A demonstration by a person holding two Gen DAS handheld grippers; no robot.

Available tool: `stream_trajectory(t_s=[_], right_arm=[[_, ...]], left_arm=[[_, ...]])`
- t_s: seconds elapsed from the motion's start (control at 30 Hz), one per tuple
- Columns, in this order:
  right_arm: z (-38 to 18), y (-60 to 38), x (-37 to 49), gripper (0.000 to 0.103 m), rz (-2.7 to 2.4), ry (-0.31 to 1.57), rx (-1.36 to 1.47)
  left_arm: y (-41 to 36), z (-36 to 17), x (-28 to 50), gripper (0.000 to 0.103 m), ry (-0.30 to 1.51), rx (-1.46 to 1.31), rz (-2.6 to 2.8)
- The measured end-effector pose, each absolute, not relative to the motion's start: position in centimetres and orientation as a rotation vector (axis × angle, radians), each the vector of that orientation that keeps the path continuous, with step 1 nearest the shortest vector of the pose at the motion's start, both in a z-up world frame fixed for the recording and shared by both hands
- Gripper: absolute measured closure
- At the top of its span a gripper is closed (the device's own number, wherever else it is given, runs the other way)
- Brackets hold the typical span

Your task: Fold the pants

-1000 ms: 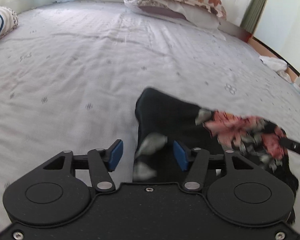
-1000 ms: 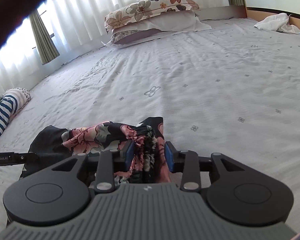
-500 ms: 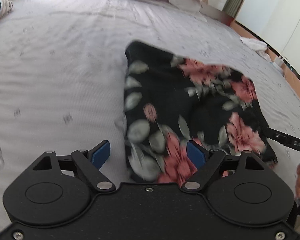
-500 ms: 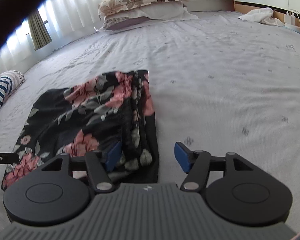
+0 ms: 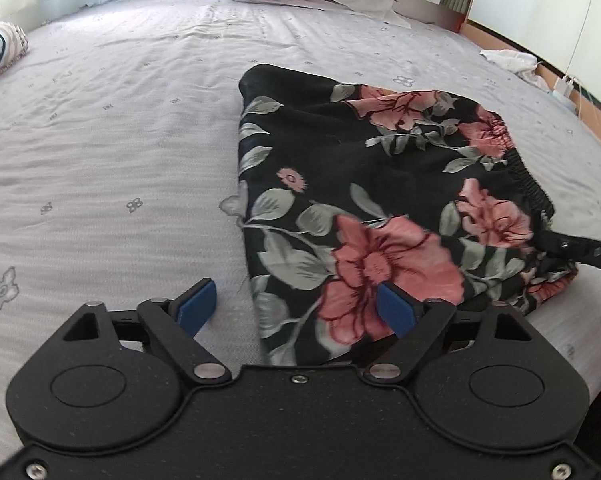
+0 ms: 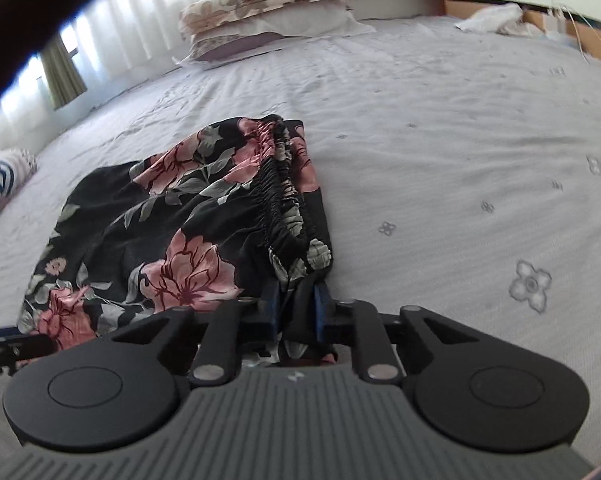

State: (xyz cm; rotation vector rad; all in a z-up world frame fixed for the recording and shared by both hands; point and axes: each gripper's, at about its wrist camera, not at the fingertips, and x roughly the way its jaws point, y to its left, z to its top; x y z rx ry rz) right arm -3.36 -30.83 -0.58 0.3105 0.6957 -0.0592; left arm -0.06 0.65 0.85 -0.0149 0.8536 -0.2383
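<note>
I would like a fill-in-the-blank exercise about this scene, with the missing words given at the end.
1. The floral pants lie on a grey ____.
2. The right tongs are closing on the corner below the gathered, elastic ____ of the pants.
3. The left tongs stand ____, with the pants' edge between their blue pads.
4. At the far end of the bed lie stacked ____.

Missing words: bed; waistband; open; pillows

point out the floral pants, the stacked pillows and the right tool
floral pants (image 5: 380,216), left wrist view, on the big pink flower print
stacked pillows (image 6: 260,8), right wrist view, on the top floral pillow
right tool (image 6: 296,308), right wrist view, between its closing blue pads, pants edge between them
</note>
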Motion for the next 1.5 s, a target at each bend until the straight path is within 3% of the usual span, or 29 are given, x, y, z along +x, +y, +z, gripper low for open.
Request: stream_trajectory(t_s=[0.1, 0.13, 0.33, 0.63, 1.2, 1.5], right_arm=[[-0.8, -31.1, -3.9, 0.076, -0.066, 0.700, 0.310], [-0.8, -31.1, -4.0, 0.062, -0.069, 0.697, 0.311], [-0.1, -30.2, -5.0, 0.049, -0.086, 0.702, 0.317], [4.3, -28.8, -9.1, 0.042, -0.084, 0.635, 0.237], [13.0, -25.7, -16.8, 0.027, -0.035, 0.475, 0.118], [10.4, -25.9, -17.0, 0.024, -0.060, 0.534, 0.174]], left_arm=[[0.8, 0.7, -0.1, 0.024, 0.843, 0.017, -0.237], [0.8, 0.7, -0.1, 0.024, 0.842, 0.025, -0.237], [1.0, 0.9, 0.0, 0.024, 0.855, 0.017, -0.236], [2.0, 4.2, -2.8, 0.026, 0.797, -0.013, -0.263], [4.8, 14.2, -10.5, 0.020, 0.642, -0.119, -0.334], [2.8, 11.5, -11.5, 0.014, 0.703, 0.031, -0.263]])
